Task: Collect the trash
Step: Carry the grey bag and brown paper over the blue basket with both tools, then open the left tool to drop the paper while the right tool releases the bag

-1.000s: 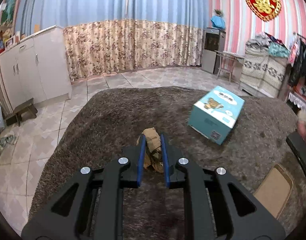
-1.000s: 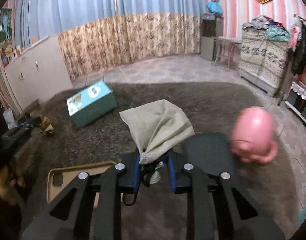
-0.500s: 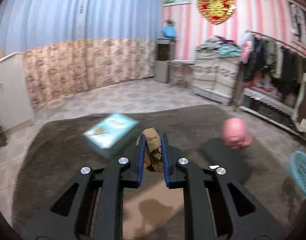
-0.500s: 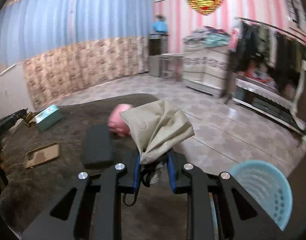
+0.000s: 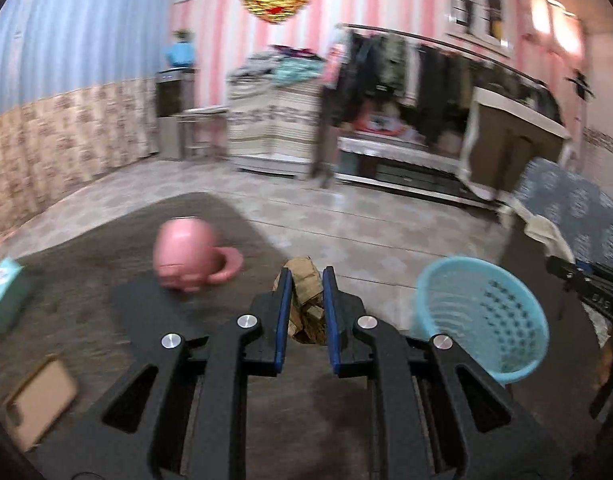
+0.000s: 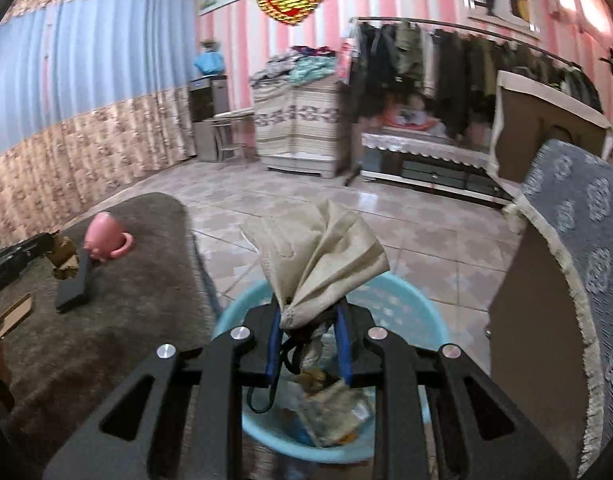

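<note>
Blue bin [image 6: 418, 308] sits under the right gripper [image 6: 308, 344], which pinches a face mask [image 6: 326, 256]; let go straight above. The left gripper [image 5: 306, 316] squeezes brown paper [image 5: 304, 284].

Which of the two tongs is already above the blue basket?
The right tongs, gripping the beige mask, hang over the basket; the left tongs sit beside it.

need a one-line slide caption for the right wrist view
Right claw shut on a crumpled beige face mask, held above the light blue plastic basket already containing trash.
</note>
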`<action>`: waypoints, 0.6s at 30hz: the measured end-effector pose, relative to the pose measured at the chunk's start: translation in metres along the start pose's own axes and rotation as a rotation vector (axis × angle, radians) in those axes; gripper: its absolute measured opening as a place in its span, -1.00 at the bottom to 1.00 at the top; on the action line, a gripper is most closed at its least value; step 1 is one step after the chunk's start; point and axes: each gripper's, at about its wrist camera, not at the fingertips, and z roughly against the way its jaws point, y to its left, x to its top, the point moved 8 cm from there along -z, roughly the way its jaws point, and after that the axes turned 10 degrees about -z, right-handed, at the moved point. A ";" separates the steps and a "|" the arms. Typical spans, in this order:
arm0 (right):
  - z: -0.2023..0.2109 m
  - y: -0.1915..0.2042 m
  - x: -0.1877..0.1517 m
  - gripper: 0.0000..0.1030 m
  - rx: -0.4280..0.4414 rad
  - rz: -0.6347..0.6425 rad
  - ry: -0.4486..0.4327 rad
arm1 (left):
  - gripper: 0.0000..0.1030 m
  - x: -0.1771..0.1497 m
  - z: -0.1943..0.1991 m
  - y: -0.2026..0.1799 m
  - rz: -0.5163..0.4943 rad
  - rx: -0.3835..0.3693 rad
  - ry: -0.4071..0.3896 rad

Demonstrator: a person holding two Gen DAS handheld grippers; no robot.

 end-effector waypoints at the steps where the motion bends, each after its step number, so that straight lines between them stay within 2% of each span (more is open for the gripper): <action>1: 0.002 -0.010 -0.004 -0.55 -0.014 -0.013 -0.001 | -0.72 0.003 -0.008 -0.016 -0.011 -0.029 0.001; 7: -0.004 -0.051 -0.009 -0.55 -0.057 -0.072 0.006 | -0.72 0.010 -0.038 -0.090 -0.081 -0.132 0.008; 18: -0.017 -0.088 -0.025 -0.55 -0.098 -0.141 0.028 | -0.71 0.015 -0.092 -0.171 -0.188 -0.248 0.056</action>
